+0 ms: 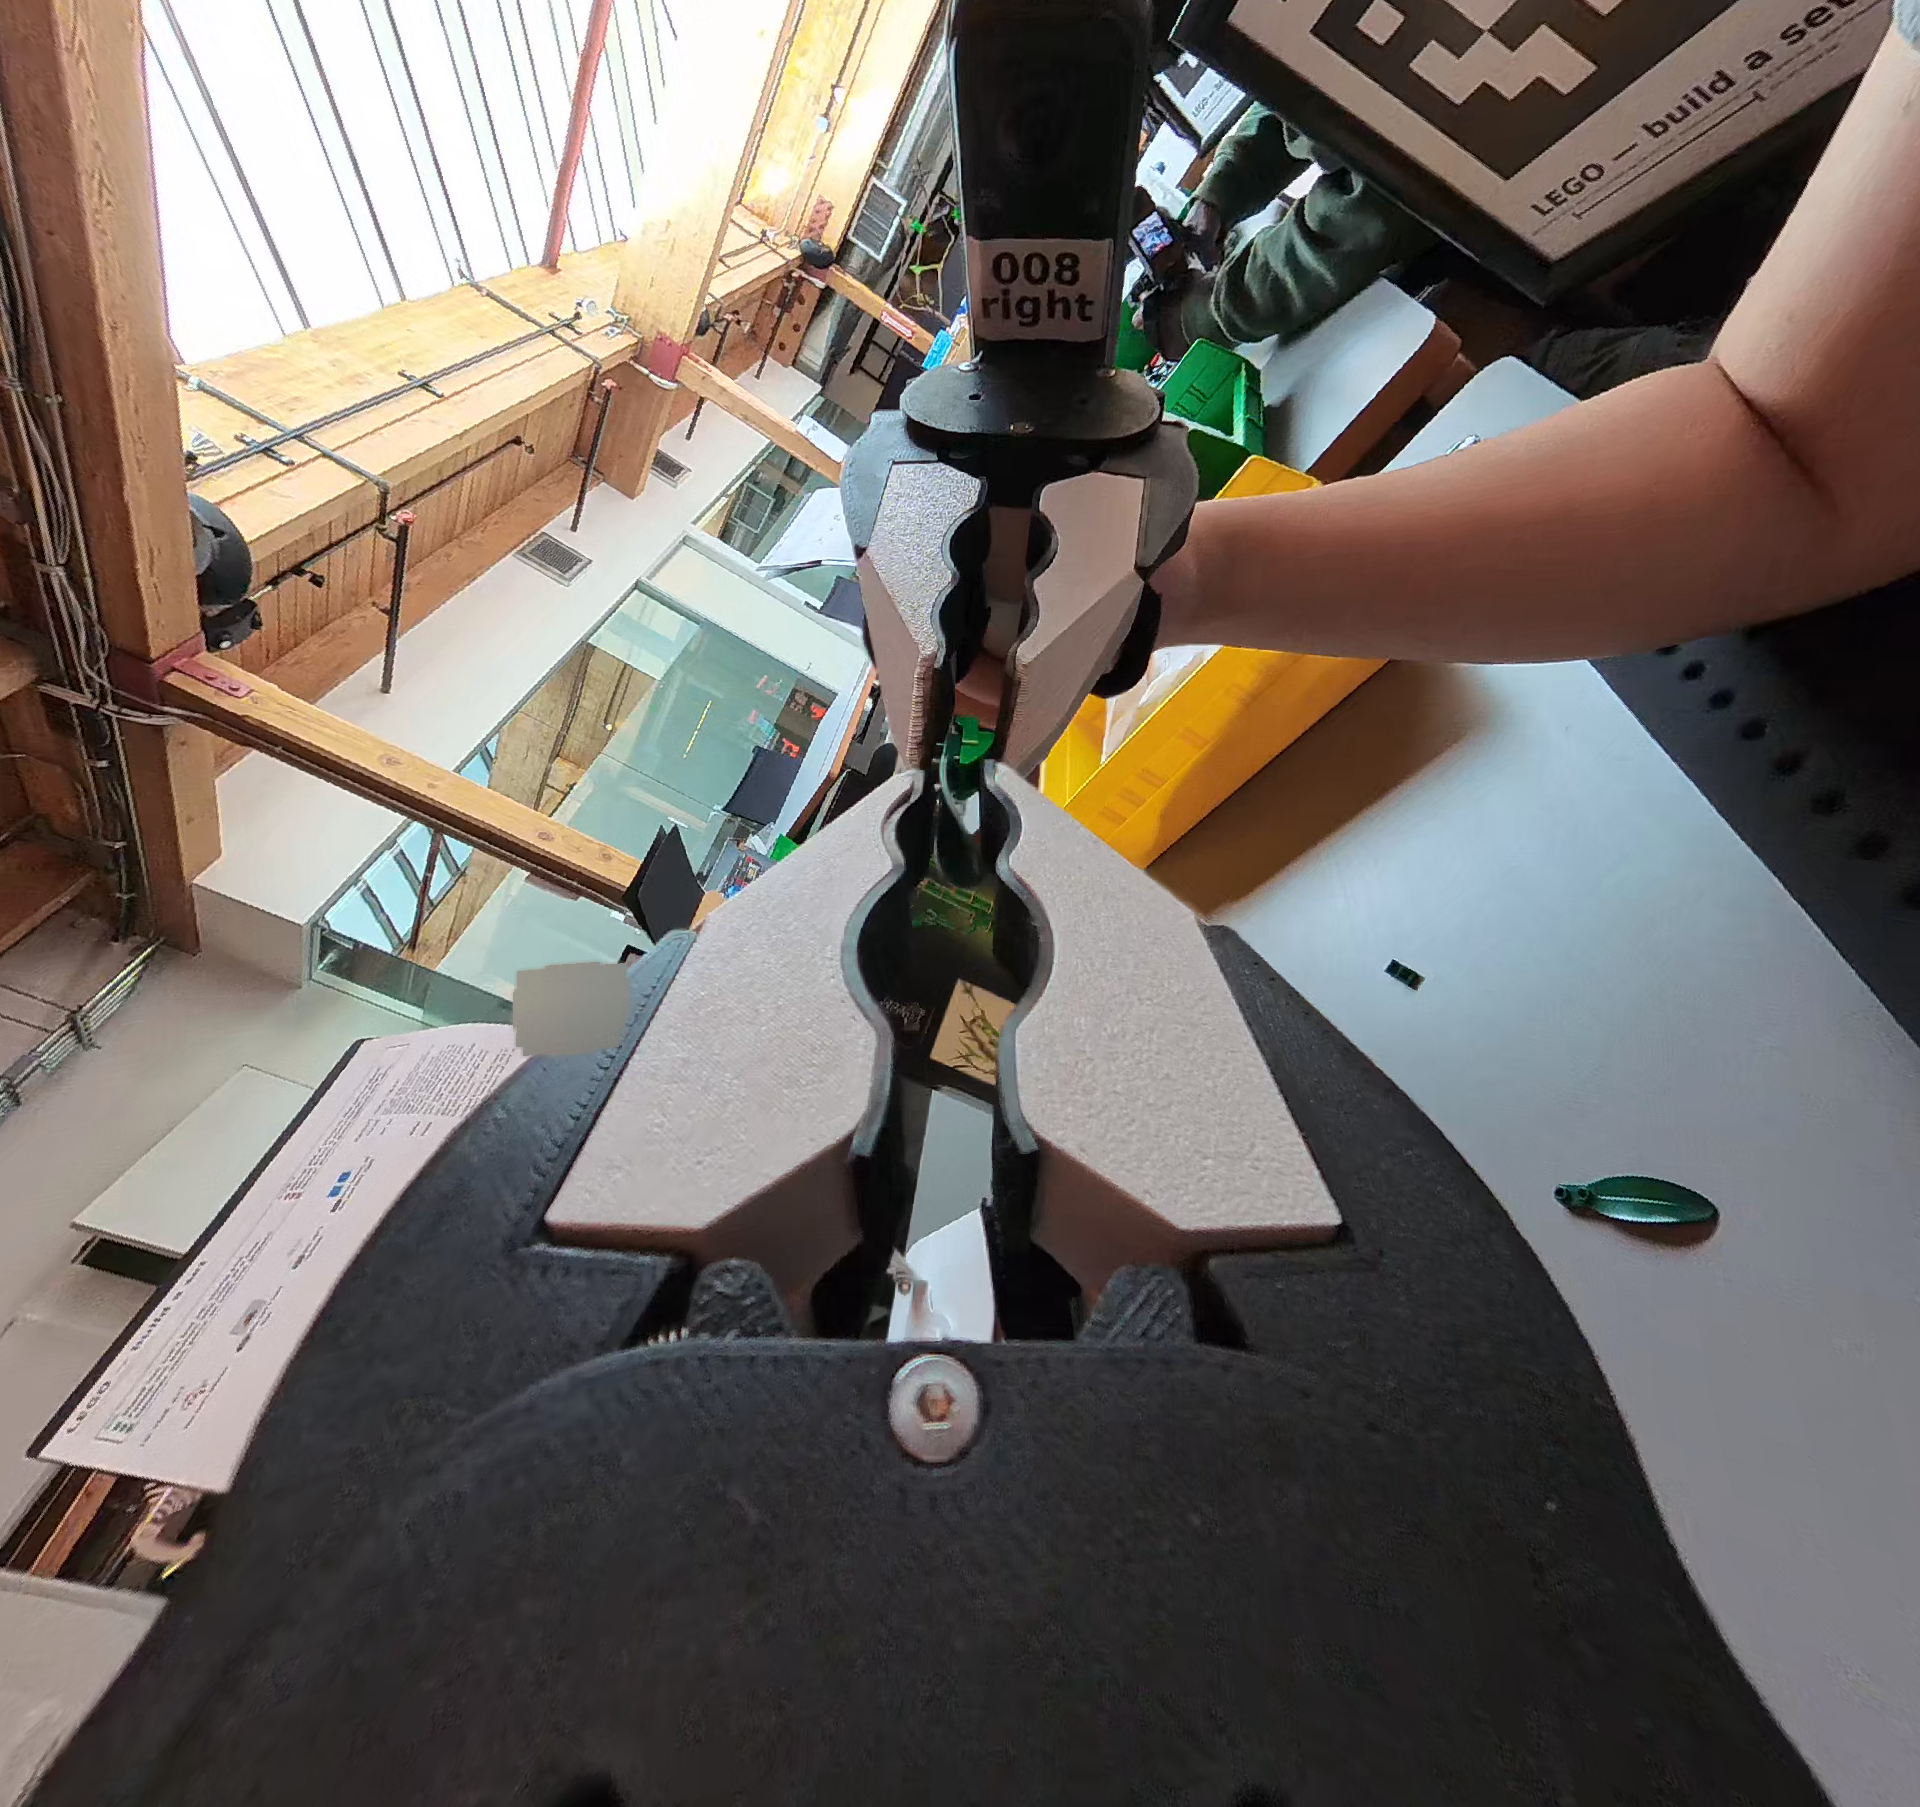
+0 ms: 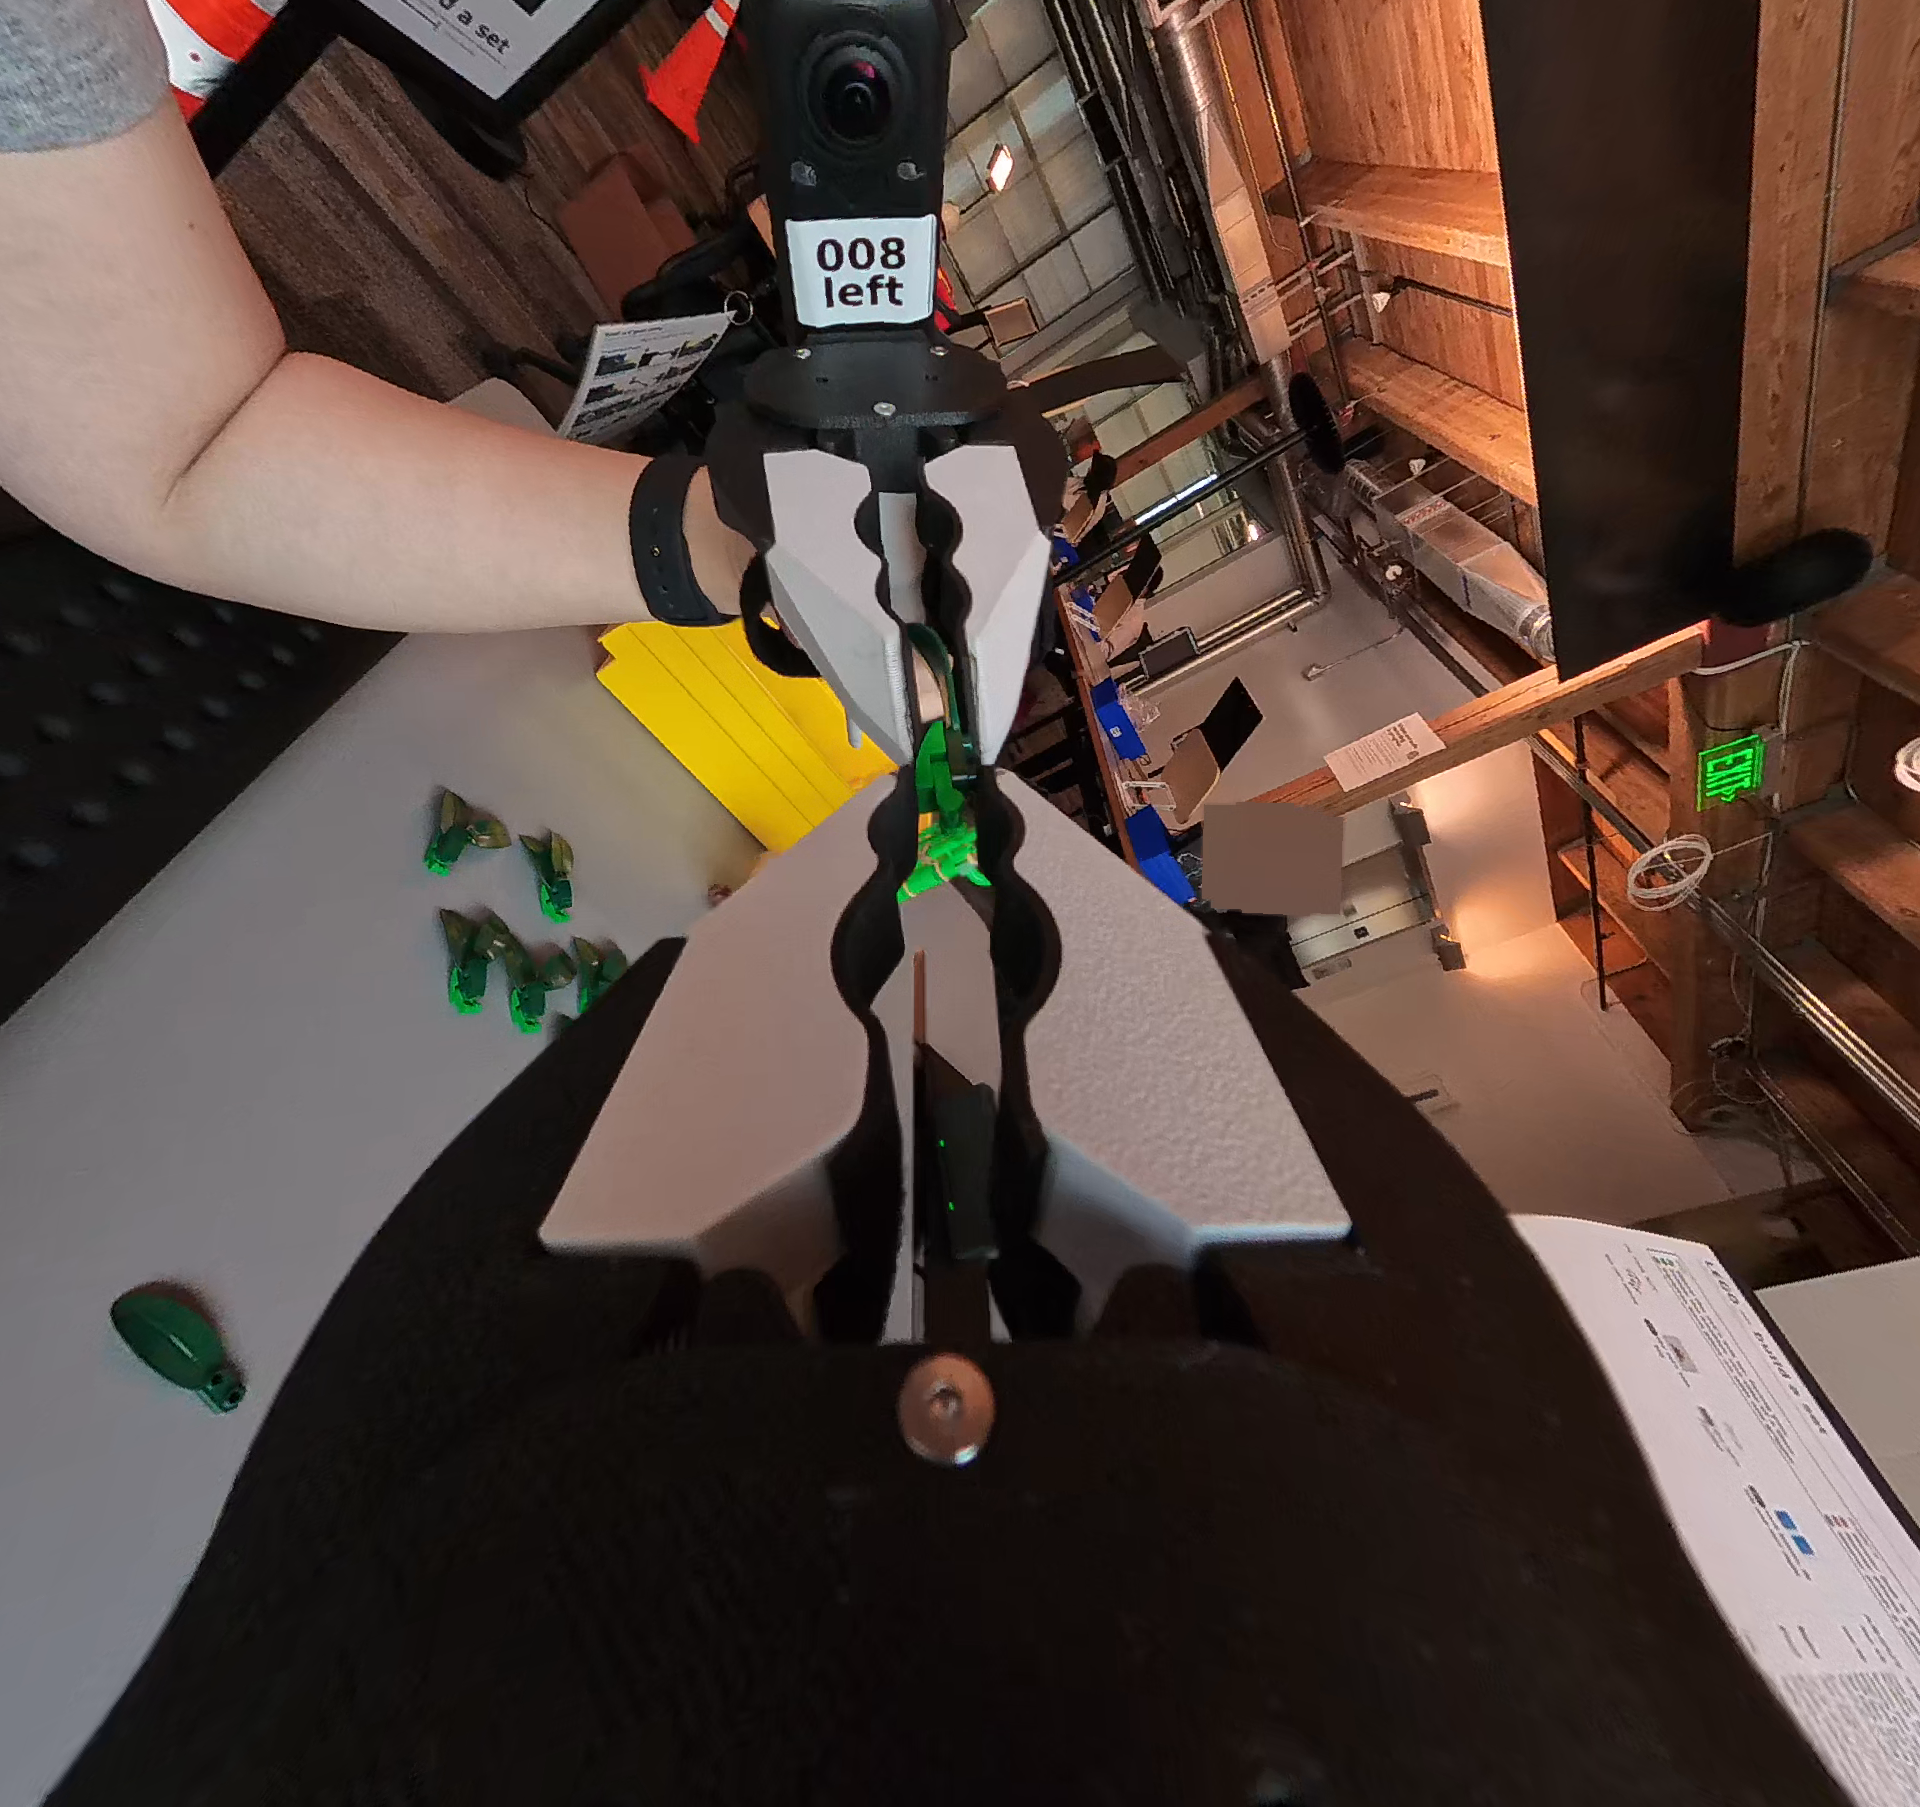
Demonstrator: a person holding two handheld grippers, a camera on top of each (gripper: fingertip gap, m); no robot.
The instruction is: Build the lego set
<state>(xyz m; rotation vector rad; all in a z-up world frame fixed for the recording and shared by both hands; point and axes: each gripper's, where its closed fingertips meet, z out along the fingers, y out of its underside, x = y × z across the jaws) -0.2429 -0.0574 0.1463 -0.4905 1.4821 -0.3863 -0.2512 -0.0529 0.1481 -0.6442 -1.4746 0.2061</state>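
Both grippers are meeting tip to tip above the white table [image 2: 312, 1082], and the step in hand looks like joining two small green pieces. The left gripper [image 1: 951, 786] is pinching its jaws nearly closed on a dark green leaf-like piece [image 1: 951, 827] that is poking just past its tips. The right gripper [image 2: 945, 786] is clamping a bright green piece [image 2: 940, 848] between its narrowed jaws. To do this well, I'd judge both should be keeping firm pressure, lining the pieces straight along the jaw axis, and pushing gently. Spare green leaf clusters [image 2: 520, 926] are lying well off to the side of the right jaws, and a loose dark leaf [image 1: 1642, 1209] is lying beside the left.
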